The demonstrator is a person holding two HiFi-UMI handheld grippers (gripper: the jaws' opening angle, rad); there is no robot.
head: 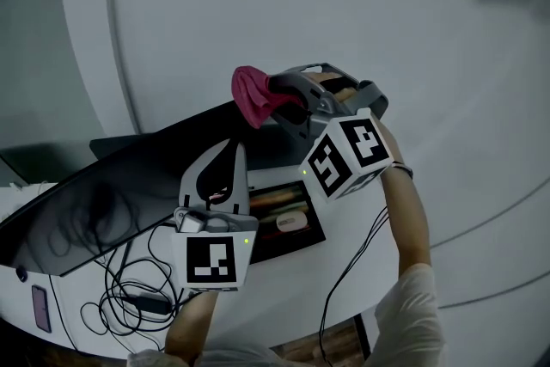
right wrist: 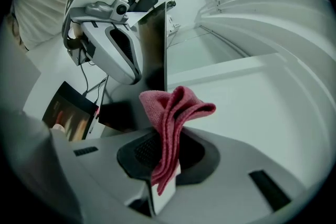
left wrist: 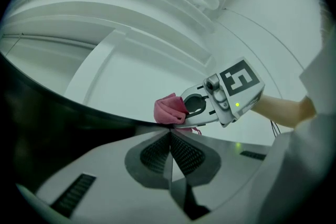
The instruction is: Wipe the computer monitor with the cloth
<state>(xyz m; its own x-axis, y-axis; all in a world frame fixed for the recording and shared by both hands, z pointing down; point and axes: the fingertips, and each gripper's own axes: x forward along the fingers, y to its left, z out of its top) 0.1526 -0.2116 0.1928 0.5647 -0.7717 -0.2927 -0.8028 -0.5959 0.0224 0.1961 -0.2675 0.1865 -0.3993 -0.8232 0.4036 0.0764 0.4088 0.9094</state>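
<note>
1. Cloth (head: pixel 251 96) is seen in the head view at the monitor's (head: pixel 103 193) top edge, carried by the right gripper (head: pixel 277 101), the nearer one.
2. In its own view, the left gripper (left wrist: pixel 170 136) is shown with fingers pressed together, empty.
3. In the right gripper view, the cloth is clamped between the fingers, and the monitor is seen edge-on just beyond.

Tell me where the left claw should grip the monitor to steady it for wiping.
Take the monitor by its top edge, coming from above, a jaw on each face: the panel is thin and stands roughly upright. Keep away from the cloth in the right claw. The left claw is shut, so open it first.
</note>
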